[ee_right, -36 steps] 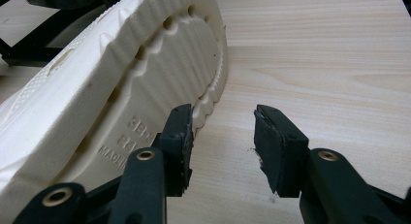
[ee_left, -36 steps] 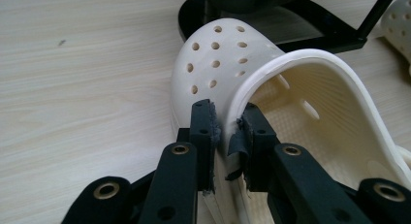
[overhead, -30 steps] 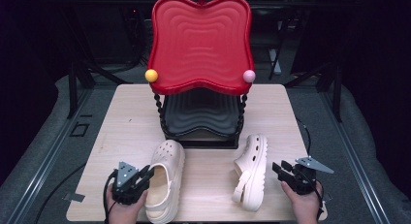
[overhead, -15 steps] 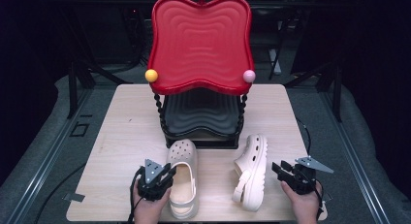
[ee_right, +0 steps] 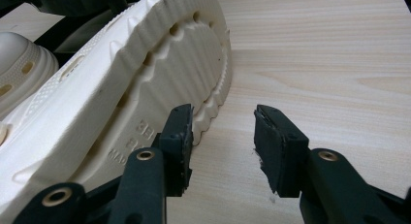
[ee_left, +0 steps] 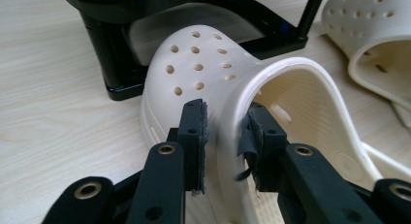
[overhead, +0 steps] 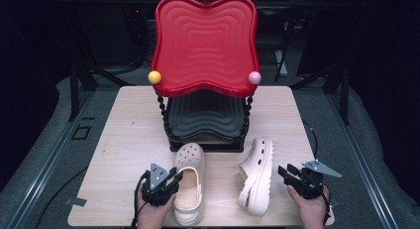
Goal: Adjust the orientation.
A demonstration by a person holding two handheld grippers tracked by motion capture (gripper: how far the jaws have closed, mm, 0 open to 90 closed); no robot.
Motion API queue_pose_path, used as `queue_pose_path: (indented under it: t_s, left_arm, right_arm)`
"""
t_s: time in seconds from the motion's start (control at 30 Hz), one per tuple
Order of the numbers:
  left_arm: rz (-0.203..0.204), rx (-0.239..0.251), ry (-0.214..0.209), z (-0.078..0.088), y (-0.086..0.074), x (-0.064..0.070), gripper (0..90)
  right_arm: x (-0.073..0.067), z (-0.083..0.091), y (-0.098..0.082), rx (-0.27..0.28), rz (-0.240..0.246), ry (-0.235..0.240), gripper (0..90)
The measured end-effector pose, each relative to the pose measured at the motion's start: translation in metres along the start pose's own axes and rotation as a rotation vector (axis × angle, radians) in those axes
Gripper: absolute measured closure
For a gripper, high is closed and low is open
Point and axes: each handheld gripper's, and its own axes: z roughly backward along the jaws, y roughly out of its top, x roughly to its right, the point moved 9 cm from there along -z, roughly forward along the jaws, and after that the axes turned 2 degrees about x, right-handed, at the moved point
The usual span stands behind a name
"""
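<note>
On the worktop (overhead: 124, 125), the left clog (overhead: 188, 189) sits upright, its toe pointing far toward the black lower tier of the red stand (overhead: 205, 45). The left tool (overhead: 173, 178) straddles that clog's left side wall; in the left gripper view one pad is outside the wall and the other inside the opening. Its jaws have just been opening, and the pads (ee_left: 194, 132) seem to stand a little off the wall, though the near edge is hard to read. The right clog (overhead: 256, 177) lies tipped on its side to the right of the first, apart from it, its ridged sole (ee_right: 145, 88) facing the right tool (overhead: 286, 170). That tool is parted with nothing between its jaws, just beside the sole's heel edge; bare wood shows through the gap in the right gripper view.
</note>
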Motion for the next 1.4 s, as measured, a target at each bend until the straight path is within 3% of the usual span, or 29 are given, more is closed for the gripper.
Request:
queue_pose_path:
  t_s: [0.1, 0.3, 0.37, 0.67, 0.83, 0.97, 1.1, 1.13, 1.3, 1.4]
  left_arm:
    - [0.011, -0.009, -0.044, 0.002, 0.001, 0.0, 68.0]
    - [-0.027, -0.015, -0.07, 0.007, 0.0, 0.003, 68.2]
    - [-0.044, -0.022, -0.056, 0.007, -0.001, 0.002, 73.1]
    - [-0.039, -0.023, -0.064, 0.012, -0.003, 0.002, 77.7]
    - [-0.027, -0.014, -0.075, 0.016, -0.003, -0.001, 72.6]
    - [-0.025, -0.005, -0.084, 0.022, -0.003, -0.003, 69.4]
    - [0.006, 0.015, -0.089, 0.033, 0.0, -0.012, 65.4]
    - [0.031, 0.013, -0.091, 0.038, 0.001, -0.018, 65.1]
    - [0.034, 0.011, -0.075, 0.048, -0.001, -0.035, 62.9]
    - [0.042, 0.019, -0.044, 0.06, -0.007, -0.056, 61.8]
  right_arm:
    - [-0.001, 0.002, 0.001, 0.006, 0.001, 0.001, 58.4]
    - [-0.004, 0.004, 0.004, 0.024, 0.006, -0.001, 58.4]
    - [-0.006, 0.006, 0.005, 0.026, 0.016, 0.0, 58.6]
    - [-0.009, 0.006, 0.005, 0.026, 0.028, -0.001, 58.6]
    - [-0.012, 0.011, 0.01, 0.057, 0.028, -0.002, 58.8]
    - [-0.023, 0.018, 0.017, 0.089, 0.065, 0.007, 65.7]
    - [-0.039, 0.022, 0.021, 0.104, 0.113, 0.03, 74.9]
    - [-0.047, 0.023, 0.023, 0.102, 0.134, 0.046, 78.0]
    - [-0.065, 0.022, 0.022, 0.09, 0.181, 0.085, 81.4]
    - [-0.07, 0.02, 0.021, 0.083, 0.202, 0.092, 83.2]
